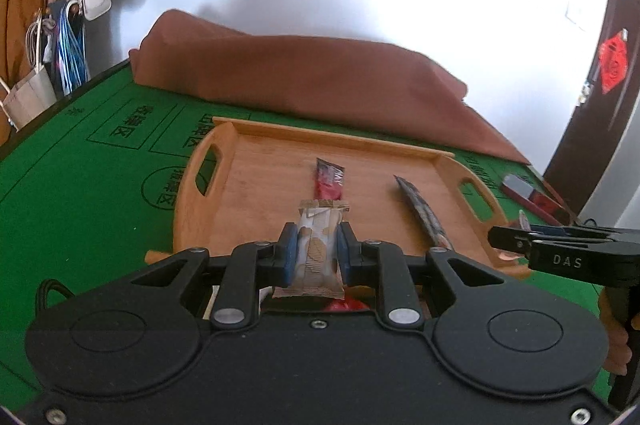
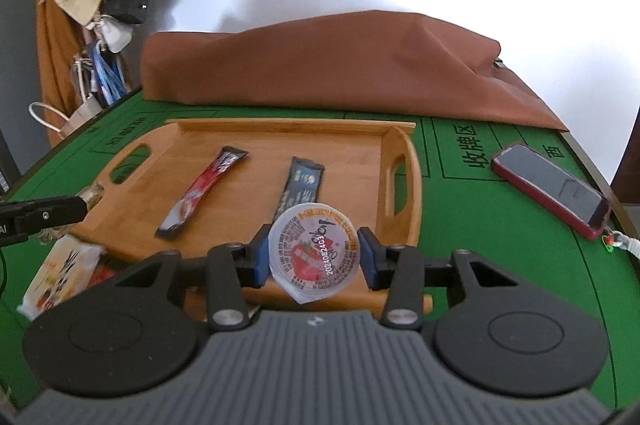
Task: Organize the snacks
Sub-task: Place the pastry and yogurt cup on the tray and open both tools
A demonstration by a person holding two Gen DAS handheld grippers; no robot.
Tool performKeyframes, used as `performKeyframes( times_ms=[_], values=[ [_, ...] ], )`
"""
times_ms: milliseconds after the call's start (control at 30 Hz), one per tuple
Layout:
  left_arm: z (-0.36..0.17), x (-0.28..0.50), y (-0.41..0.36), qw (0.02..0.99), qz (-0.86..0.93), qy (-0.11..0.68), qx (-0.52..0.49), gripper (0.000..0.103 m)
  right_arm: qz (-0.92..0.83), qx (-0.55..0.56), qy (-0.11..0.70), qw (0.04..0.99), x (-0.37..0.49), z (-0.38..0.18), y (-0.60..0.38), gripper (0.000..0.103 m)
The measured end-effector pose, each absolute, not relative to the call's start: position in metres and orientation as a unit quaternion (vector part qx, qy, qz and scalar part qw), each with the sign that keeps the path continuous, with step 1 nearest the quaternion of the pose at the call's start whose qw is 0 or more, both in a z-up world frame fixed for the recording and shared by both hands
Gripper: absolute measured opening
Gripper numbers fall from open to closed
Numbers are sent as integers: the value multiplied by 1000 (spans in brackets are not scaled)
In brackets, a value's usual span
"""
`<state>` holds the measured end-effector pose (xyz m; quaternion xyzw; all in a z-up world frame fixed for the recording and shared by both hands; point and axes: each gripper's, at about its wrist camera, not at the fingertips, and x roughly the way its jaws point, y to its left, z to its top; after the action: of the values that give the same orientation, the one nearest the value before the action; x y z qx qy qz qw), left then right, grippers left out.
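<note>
The left claw (image 1: pixel 317 249) clamps a pale biscuit packet (image 1: pixel 319 249), its lower end hidden behind the claw body. The right claw (image 2: pixel 315 253) grips a round jelly cup (image 2: pixel 314 251) by its sides, lid facing the camera. Both hang over the near edge of the wooden tray (image 2: pixel 360 141), where a red sachet (image 2: pixel 202 191) and a dark sachet (image 2: pixel 302 185) lie apart. More packets (image 2: pixel 60 273) on the green tabletop (image 2: pixel 500 225) are partly cut off.

A pale biscuit packet (image 1: pixel 318 249) stands on end, pinched at its sides above the wooden tray's (image 2: pixel 256 129) near edge. A round jelly cup (image 2: pixel 313 250) — foil lid up, strawberry print — hangs tilted there too. On the tray floor lie two stick sachets — one red (image 2: pixel 204 191), one dark blue (image 2: pixel 302 187) — apart.
</note>
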<state>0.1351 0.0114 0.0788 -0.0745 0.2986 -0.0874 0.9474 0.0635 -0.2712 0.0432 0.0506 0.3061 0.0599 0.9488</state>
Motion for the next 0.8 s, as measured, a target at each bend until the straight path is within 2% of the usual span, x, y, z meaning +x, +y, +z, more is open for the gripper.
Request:
performKeyframes(
  times_ms=[500,800],
  values=[
    [38,224,9,923,-50,371,-86,20,33,45,367,928,125,16,-273,48],
    [31,236,2,927,-39,367,-62,20,33,46,367,928,128,13,-274,48]
  ],
)
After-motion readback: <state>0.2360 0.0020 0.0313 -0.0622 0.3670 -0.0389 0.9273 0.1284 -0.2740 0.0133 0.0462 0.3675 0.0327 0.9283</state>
